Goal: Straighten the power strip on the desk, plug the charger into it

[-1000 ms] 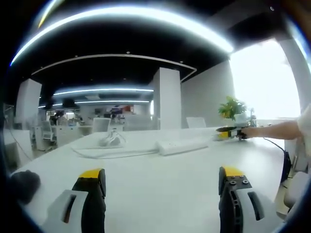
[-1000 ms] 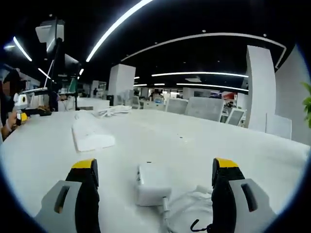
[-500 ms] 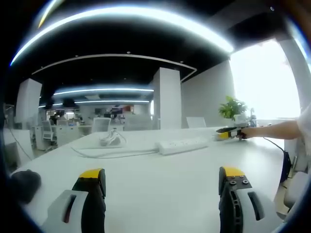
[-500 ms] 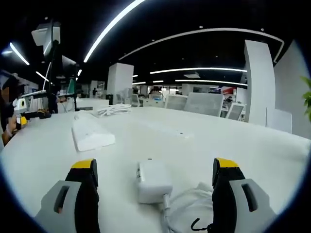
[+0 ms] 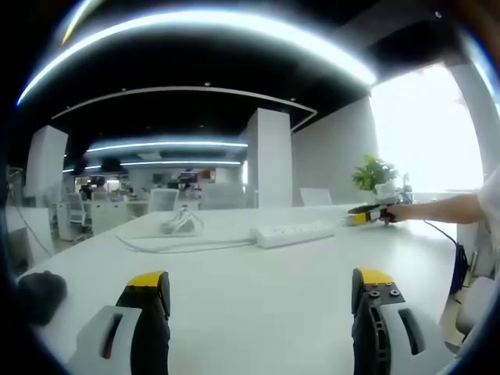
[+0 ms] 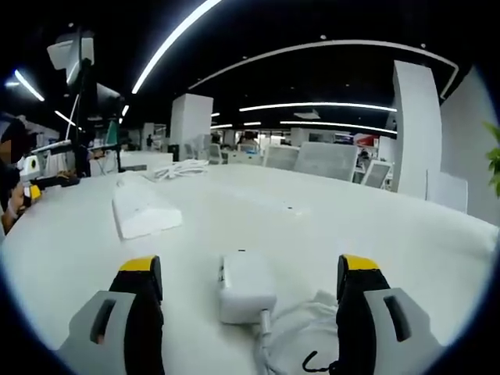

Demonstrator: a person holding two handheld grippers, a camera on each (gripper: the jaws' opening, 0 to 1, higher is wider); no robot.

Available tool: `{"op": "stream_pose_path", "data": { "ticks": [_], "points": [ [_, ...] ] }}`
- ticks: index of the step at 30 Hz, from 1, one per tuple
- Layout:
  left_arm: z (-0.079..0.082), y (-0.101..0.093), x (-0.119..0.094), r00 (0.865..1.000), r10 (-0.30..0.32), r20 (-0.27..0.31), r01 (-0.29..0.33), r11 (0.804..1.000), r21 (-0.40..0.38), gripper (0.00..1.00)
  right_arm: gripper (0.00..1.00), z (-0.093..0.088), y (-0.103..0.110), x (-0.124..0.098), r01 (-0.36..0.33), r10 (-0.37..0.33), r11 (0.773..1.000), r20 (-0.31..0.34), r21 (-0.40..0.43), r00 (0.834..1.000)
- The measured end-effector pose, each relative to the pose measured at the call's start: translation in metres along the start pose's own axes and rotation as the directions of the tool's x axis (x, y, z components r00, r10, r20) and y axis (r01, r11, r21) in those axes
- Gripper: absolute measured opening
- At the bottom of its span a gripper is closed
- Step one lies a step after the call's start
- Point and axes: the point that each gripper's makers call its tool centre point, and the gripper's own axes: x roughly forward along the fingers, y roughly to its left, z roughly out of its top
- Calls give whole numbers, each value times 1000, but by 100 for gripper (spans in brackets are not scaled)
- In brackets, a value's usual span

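Note:
In the left gripper view a white power strip (image 5: 293,233) lies across the white desk (image 5: 250,297) well ahead of my open left gripper (image 5: 258,301), its cable running left to a coil (image 5: 178,225). My right gripper (image 5: 367,212) shows at far right, held by a hand. In the right gripper view the white charger brick (image 6: 245,286) lies flat between the open jaws of my right gripper (image 6: 248,287), untouched, with its white cord (image 6: 301,340) bunched beside it. The power strip (image 6: 141,211) lies ahead on the left.
A dark object (image 5: 39,297) sits at the desk's left edge. A potted plant (image 5: 373,173) stands near the bright window. Office chairs (image 6: 324,161) and desks stand beyond the far edge. A person (image 6: 14,180) and the left gripper (image 6: 43,183) show at far left.
The right gripper has moved forward, so the charger brick now sits farther in between its jaws. The left gripper view is almost unchanged.

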Motion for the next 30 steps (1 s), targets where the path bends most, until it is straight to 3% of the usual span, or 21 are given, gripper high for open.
{"op": "stream_pose_path", "data": {
  "ticks": [30],
  "points": [
    [2, 2, 0, 1000, 2, 4, -2, 1000, -6, 99, 74, -9, -8, 2, 38, -39, 999, -62, -18, 997]
  ]
}}
